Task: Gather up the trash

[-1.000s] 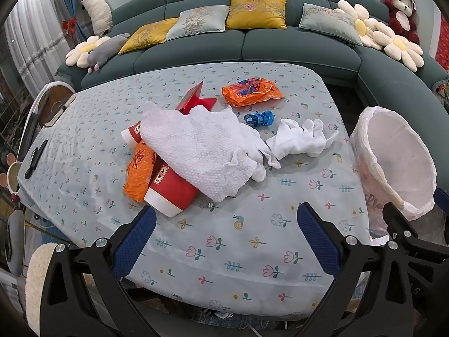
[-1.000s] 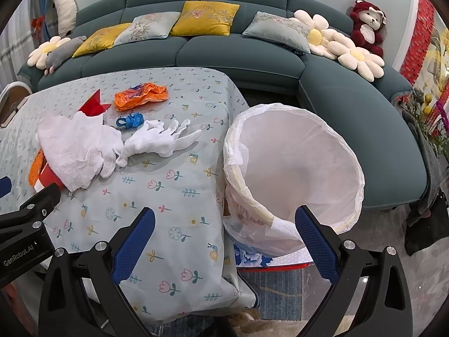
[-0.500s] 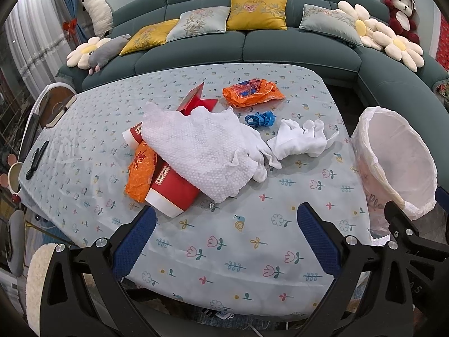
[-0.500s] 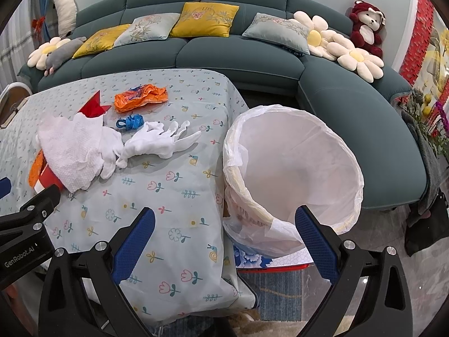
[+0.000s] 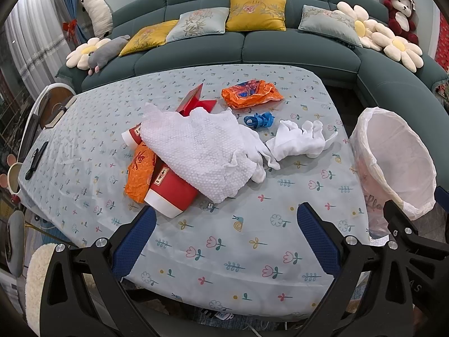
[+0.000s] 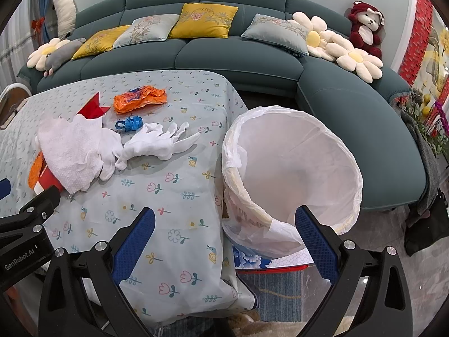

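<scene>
Trash lies on the flowered tablecloth (image 5: 238, 241): a big white textured paper towel (image 5: 196, 151) over red paper cups (image 5: 174, 192), an orange wrapper (image 5: 139, 172) beside them, a second orange wrapper (image 5: 251, 93), a blue plastic scrap (image 5: 258, 120), red card (image 5: 196, 101) and white gloves (image 5: 301, 140). A bin with a white liner (image 6: 291, 174) stands off the table's right edge. My left gripper (image 5: 226, 241) is open over the near table edge, well short of the pile. My right gripper (image 6: 224, 241) is open in front of the bin.
A teal curved sofa (image 5: 280, 53) with cushions and plush toys wraps the far side and right. A black remote (image 5: 36, 160) lies near the table's left edge. Chairs (image 5: 50, 104) stand at the left. The left gripper's body (image 6: 25, 230) shows low left in the right wrist view.
Both views have crept very slightly; the pile sits a touch lower in the left wrist view. Nothing was taken hold of or let go.
</scene>
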The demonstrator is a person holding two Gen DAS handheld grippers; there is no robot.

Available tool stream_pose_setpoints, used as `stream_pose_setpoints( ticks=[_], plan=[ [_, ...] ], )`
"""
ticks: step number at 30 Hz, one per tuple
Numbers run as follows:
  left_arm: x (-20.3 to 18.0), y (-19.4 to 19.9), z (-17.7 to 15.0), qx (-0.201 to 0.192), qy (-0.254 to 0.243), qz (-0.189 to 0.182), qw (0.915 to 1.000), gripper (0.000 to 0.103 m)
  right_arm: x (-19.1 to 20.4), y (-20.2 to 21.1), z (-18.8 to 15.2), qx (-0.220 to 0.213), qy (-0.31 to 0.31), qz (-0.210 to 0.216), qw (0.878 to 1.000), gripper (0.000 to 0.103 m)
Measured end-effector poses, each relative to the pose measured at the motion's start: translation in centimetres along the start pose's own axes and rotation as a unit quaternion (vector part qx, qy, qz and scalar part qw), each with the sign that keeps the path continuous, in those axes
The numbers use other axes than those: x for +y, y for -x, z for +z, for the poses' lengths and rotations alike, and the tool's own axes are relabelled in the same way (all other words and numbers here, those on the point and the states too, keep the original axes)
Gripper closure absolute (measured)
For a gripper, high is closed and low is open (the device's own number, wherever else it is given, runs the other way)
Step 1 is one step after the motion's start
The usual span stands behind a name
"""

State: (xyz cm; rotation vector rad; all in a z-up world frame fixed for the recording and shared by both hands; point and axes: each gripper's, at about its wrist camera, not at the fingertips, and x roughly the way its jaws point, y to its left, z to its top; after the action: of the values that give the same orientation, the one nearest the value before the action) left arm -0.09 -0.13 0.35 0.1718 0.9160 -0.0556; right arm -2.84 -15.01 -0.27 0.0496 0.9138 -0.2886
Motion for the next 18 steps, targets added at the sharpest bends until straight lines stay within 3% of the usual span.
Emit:
stream_pose_setpoints(
  ticks=[18],
  plan=[
    [-0.21,-0.03,0.03,-0.004,-0.001,0.003,1.0000,0.007,-0.06,0.00,0.02,0.000,-0.001,0.000,1.000,0.007]
  ],
)
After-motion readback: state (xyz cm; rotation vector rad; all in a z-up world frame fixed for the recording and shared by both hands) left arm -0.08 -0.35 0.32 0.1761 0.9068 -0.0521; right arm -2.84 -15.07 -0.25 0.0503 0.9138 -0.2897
